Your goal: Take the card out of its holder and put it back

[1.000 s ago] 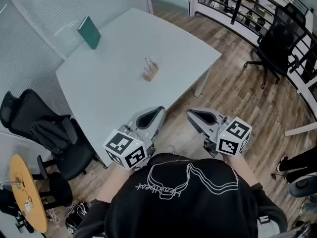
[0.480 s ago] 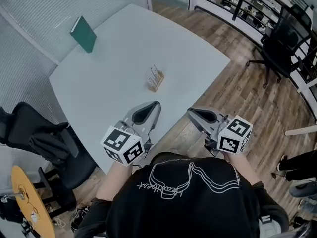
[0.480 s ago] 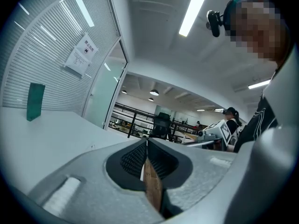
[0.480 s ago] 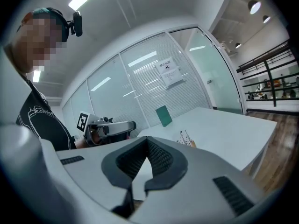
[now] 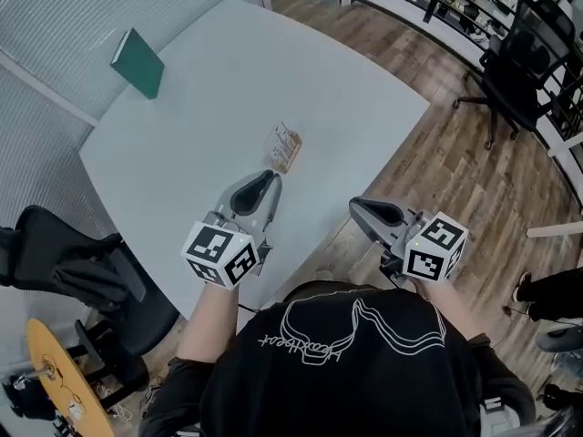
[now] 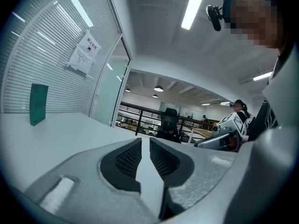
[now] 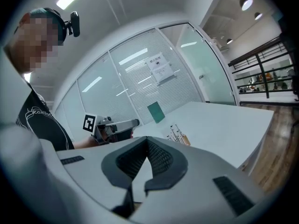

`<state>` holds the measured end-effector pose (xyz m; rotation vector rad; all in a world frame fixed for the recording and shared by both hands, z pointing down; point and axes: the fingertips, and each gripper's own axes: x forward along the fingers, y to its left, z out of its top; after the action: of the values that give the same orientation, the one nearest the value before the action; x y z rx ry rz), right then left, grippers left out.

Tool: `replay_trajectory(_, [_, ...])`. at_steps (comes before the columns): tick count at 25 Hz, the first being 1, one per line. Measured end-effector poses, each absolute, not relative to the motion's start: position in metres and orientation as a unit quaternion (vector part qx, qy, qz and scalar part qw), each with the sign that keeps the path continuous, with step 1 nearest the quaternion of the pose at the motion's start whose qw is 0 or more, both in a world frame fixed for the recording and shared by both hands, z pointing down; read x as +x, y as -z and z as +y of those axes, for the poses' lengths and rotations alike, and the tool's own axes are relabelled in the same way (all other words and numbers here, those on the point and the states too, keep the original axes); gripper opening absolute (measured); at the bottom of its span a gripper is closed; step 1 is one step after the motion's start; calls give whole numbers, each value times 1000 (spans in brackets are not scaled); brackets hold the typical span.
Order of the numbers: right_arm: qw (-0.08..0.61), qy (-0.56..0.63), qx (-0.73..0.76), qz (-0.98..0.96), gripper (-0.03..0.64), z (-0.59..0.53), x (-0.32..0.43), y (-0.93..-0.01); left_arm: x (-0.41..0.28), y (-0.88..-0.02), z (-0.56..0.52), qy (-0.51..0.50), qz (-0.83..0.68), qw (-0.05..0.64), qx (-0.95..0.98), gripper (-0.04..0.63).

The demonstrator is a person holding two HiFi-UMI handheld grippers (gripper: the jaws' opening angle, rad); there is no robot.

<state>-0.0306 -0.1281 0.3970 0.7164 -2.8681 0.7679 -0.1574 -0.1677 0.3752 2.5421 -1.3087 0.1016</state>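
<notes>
A small wooden card holder [image 5: 285,147] with a card upright in it stands mid-table; the right gripper view shows the holder [image 7: 178,135] too. My left gripper [image 5: 263,179] is over the table just short of the holder, not touching it. Its jaws are opening: in the left gripper view the left gripper [image 6: 145,142] shows a narrow gap with nothing in it. My right gripper [image 5: 358,207] hangs off the table's near edge over the floor. In its own view the right gripper [image 7: 147,141] has its pads meeting at the tips, empty.
The white table [image 5: 355,80] carries a green book [image 5: 137,63] standing at its far left corner. Black office chairs stand at the left [image 5: 73,271] and at the far right [image 5: 515,62]. A railing [image 5: 428,7] runs along the back. Wooden floor lies to the right.
My left gripper has moved forward from the table's edge to just short of the holder. The right gripper has stayed near the table's edge.
</notes>
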Motion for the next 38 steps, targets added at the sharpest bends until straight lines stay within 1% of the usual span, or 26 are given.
replay_trajectory(2, [45,-257,233,-937,6,-132,-33,-402,-163,-386,-177,-45,-457,145,876,69])
replay_trajectory(7, [46,-271,241,-931,6,-145,-31,-413,-175,-417,-200,-60,-472,165,864,114])
replay_trajectory(15, [58,-296,254,-919,6,-156,-24,-434,-189,-464,-235,-88,-490,186,847,141])
replay_trajectory(20, [67,-306,247,-917,6,-157,-31,-442,-195,-500,-253,-107,-492,203,840,141])
replay_trajectory(31, [75,-338,266,-900,6,-162,-18,-463,-190,-522,-281,-99,-479,190,851,133])
replay_trajectory(33, [71,-341,266,-899,6,-162,-17,-464,-188,-525,-282,-100,-479,188,852,115])
replay_trajectory(38, [68,-344,267,-897,6,-161,-15,-465,-184,-529,-286,-107,-480,185,851,35])
